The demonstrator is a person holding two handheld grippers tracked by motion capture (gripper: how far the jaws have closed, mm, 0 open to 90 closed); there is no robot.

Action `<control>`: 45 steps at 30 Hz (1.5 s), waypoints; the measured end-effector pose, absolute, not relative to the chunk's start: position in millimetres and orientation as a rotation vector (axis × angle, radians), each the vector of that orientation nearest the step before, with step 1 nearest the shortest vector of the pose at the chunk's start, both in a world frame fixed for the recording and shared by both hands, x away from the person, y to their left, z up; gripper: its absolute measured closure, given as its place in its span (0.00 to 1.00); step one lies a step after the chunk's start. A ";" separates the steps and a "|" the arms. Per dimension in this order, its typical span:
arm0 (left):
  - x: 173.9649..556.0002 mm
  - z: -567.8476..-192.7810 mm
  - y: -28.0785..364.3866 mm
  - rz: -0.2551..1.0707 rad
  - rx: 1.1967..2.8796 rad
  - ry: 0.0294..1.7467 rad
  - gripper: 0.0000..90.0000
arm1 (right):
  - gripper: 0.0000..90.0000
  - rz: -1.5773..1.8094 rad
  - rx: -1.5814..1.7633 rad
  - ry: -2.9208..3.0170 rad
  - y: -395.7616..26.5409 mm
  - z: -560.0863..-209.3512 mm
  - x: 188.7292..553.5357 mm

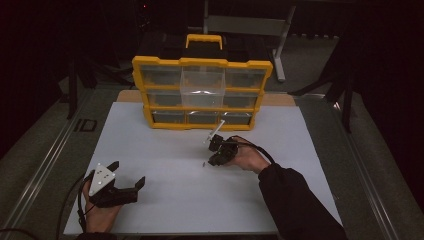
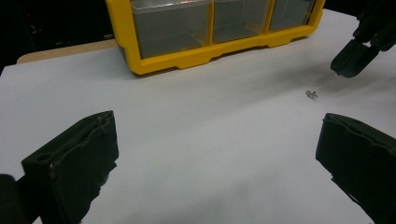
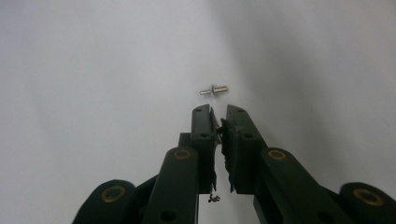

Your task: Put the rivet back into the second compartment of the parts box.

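A tiny metal pin [image 1: 203, 164] [image 2: 311, 94] [image 3: 214, 90] lies on the white tabletop [image 1: 165, 150]. My right gripper [image 1: 212, 162] [image 3: 219, 112] points down at the table, its tips just short of the pin and a little above the surface. Its jaws stand shut with only a thin slit between the pads and nothing in them. From the left gripper view the right gripper [image 2: 352, 58] hangs over the pin at the upper right. My left gripper [image 1: 128, 173] [image 2: 215, 158] rests at the near left, wide open and empty.
A yellow parts organizer [image 1: 202, 62] [image 2: 187, 58] with clear drawers stands upright at the far side of the table; its middle clear drawer [image 1: 201, 85] juts out. Dark floor and metal stands surround the table.
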State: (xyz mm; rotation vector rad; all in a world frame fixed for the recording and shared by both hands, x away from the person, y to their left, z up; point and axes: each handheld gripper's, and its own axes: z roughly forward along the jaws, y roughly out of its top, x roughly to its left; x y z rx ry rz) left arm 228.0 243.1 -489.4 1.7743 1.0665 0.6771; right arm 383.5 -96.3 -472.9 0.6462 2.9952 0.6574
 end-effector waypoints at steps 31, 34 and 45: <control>228.2 -489.4 242.8 0.677 1.778 1.066 0.00 | 0.93 0.720 0.670 2.956 -115.0 -433.4 386.9; 228.2 -489.4 242.8 0.677 1.778 1.066 0.00 | 0.93 0.724 0.664 2.954 -115.9 -430.1 387.1; 228.4 -489.6 242.7 0.676 1.777 1.067 0.00 | 0.93 0.766 0.675 2.942 -121.4 -409.2 388.9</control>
